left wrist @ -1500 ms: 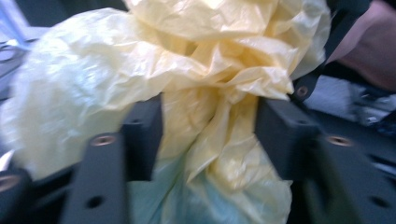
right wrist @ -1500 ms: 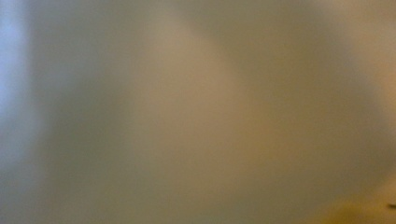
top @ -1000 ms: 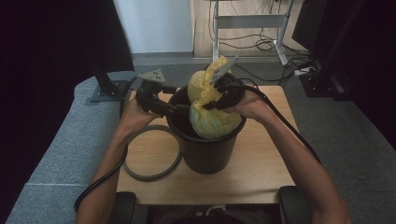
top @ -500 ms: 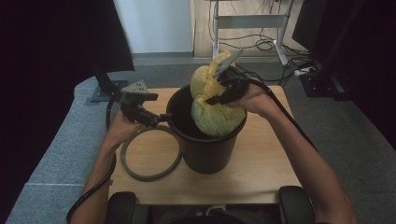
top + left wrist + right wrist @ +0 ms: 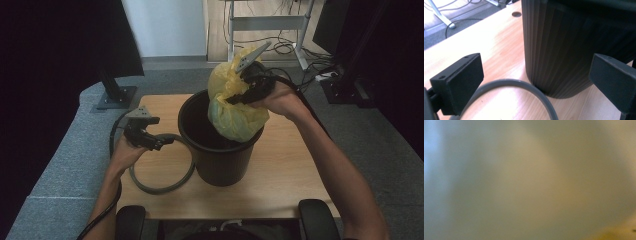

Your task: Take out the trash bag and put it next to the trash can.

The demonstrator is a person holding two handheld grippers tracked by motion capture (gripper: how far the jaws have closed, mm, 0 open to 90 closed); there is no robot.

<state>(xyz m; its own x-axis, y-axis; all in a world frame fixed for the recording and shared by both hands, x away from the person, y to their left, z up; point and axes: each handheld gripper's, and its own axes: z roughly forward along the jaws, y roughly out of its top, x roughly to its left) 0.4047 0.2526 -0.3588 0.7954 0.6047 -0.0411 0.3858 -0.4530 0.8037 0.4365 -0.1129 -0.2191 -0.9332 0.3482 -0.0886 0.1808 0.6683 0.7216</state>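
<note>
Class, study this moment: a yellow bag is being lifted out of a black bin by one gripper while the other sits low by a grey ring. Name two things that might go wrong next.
1. The yellow bag hangs from the right gripper by a pinch of film; its bulging lower part might tear or slip back into the black bin.
2. The left gripper, jaws open, is not steadying the bin; if the bag drags on the rim, the bin may tip or slide onto the grey ring.

A pale wooden surface (image 5: 280,175) stands on grey carpet (image 5: 65,165). Behind it, a white wall panel (image 5: 165,27), a metal desk frame (image 5: 267,22) over tangled cables (image 5: 287,47), and dark screens either side.
</note>
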